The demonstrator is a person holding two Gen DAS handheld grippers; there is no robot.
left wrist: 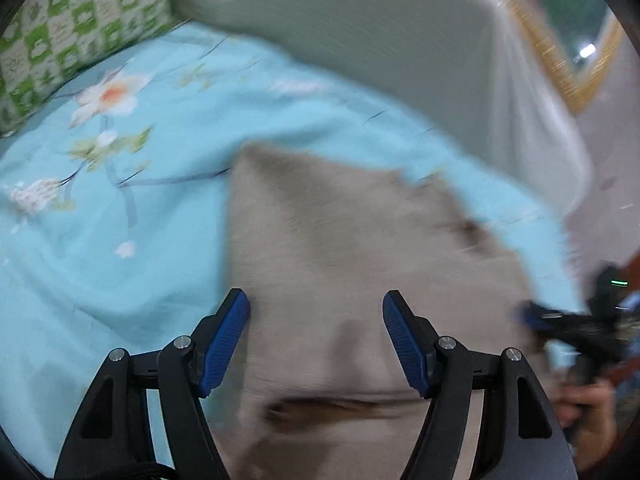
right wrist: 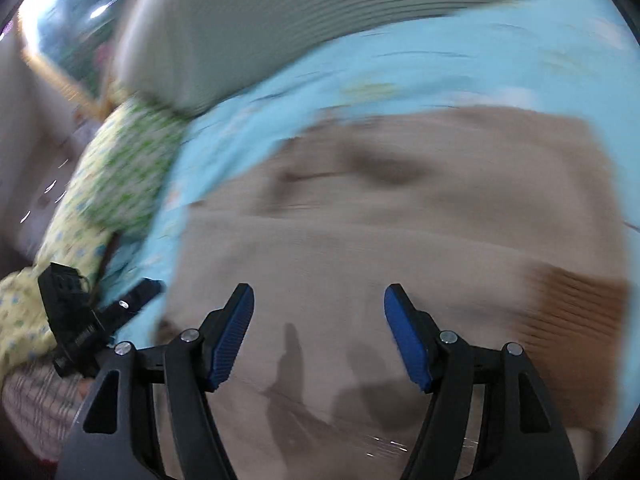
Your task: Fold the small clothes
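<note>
A beige garment (left wrist: 344,240) lies spread on a light blue flowered bedsheet (left wrist: 120,208). My left gripper (left wrist: 316,340) is open and empty just above the garment's near part. The garment also shows in the right wrist view (right wrist: 380,240), with a darker brown patch (right wrist: 576,312) at its right side. My right gripper (right wrist: 319,336) is open and empty above the garment's near edge. The right gripper appears blurred at the right edge of the left wrist view (left wrist: 568,320). The left gripper appears at the left of the right wrist view (right wrist: 96,312). Both views are motion-blurred.
A green and white checked pillow (left wrist: 72,32) lies at the back left of the bed. A grey padded headboard (left wrist: 360,28) stands behind the sheet. A yellow-green patterned cloth (right wrist: 100,184) lies at the left in the right wrist view.
</note>
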